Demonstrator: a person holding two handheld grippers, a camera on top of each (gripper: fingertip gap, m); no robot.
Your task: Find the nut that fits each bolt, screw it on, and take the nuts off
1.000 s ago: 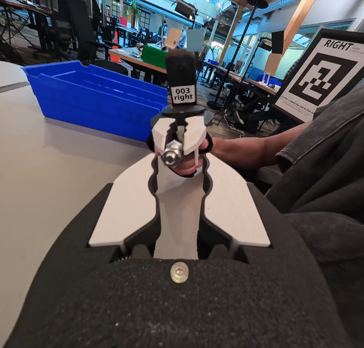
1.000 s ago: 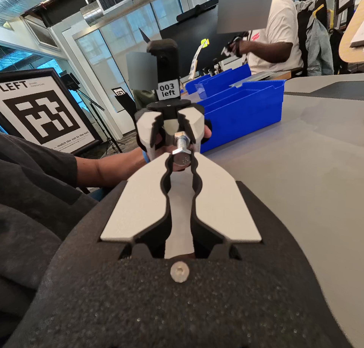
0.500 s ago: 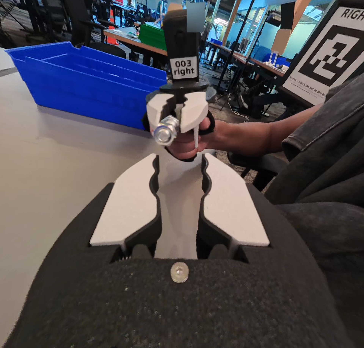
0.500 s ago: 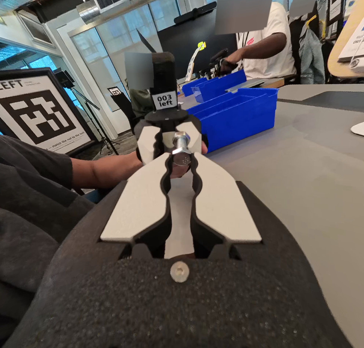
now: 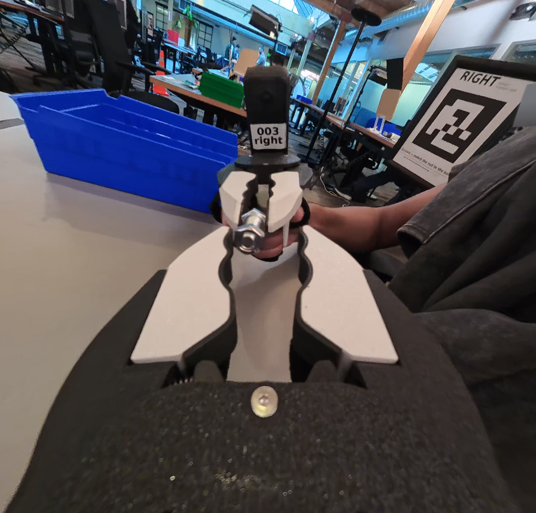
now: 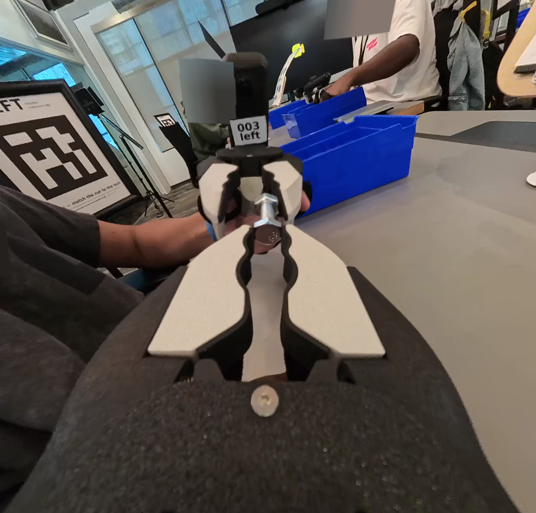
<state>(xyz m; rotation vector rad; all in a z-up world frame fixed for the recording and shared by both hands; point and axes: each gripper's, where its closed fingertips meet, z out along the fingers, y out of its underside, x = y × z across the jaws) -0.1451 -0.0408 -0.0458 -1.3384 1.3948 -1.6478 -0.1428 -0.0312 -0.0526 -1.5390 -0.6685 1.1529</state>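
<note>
Table [image 5: 87, 267]: grey, flat, carries everything; its near edge runs beside the person's dark sleeve [image 5: 478, 238].

Bin [image 5: 121, 139]: blue plastic, long, open-topped, sits on the table toward its far edge, well apart from both tools. The same bin [image 6: 362, 157] shows in the right wrist view, with a second blue bin [image 6: 319, 113] behind it.

Signs: two framed black-and-white pattern boards, one [image 5: 464, 128] standing off the table's edge on the person's right side, one [image 6: 49, 151] on the left side.

Right gripper [image 6: 265, 238]: white fingers with black wavy pads, pinching the head of the bolt at their tips. Held above the table, facing the other tool; also seen head-on [image 5: 258, 206] in the left wrist view.

Left gripper [image 5: 265, 246]: fingers spread, holding nothing; the nut end of the bolt sits just between its tips, near the left finger. Whether it touches cannot be told.

Bolt [image 6: 267, 212]: silver, hex head, held in the air between the two tools, shaft pointing at the left gripper.

Nut [image 5: 248, 238]: silver, hex, threaded on the bolt's free end.
</note>
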